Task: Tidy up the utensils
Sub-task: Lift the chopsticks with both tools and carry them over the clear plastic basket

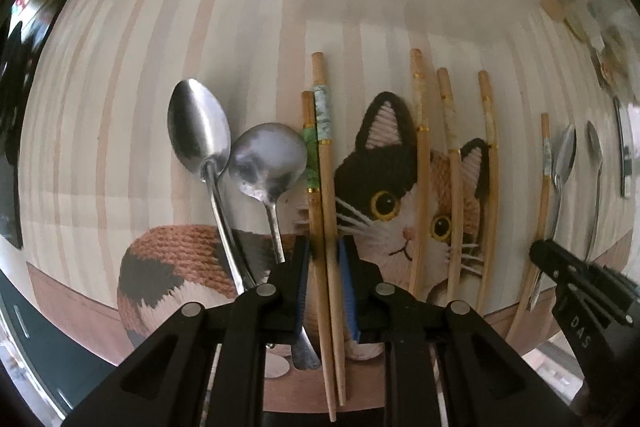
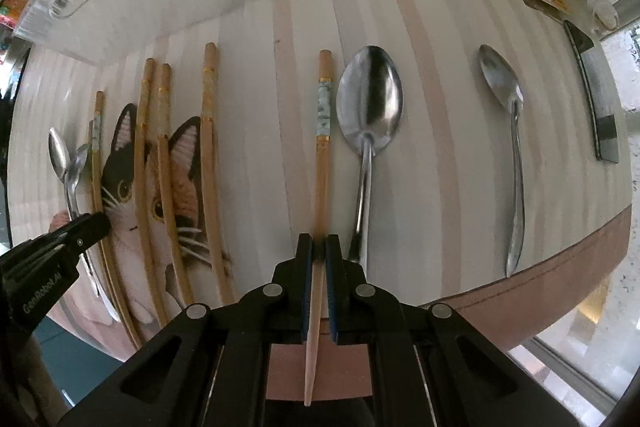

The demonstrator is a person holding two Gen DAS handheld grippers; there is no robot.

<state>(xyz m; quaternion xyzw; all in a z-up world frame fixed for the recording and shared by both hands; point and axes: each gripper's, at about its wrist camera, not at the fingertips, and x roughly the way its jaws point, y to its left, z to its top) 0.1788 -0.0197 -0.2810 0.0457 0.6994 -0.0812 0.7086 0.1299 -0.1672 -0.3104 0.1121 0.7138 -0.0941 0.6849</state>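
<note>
While the left fingers [image 1: 325, 247] pinch a pair of wooden chopsticks with green marbled bands [image 1: 320, 187], the right fingers [image 2: 319, 247] clamp narrowly on a single wooden chopstick with a pale blue band [image 2: 323, 163]. Two steel spoons [image 1: 236, 155] lie just left of the pair. Three plain bamboo chopsticks [image 1: 454, 171] cross a cat-patterned placemat [image 1: 384, 187] on the striped worktop [image 1: 240, 7]. A large steel spoon [image 2: 368, 119] rests just beside the single chopstick.

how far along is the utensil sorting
Partly done. Three plain wooden chopsticks already lie side by side on the cat placemat. In hand: the left gripper is shut on two green-banded chopsticks, and the right gripper on one blue-banded chopstick. Left: the two overlapping spoons and two separate spoons.
</note>
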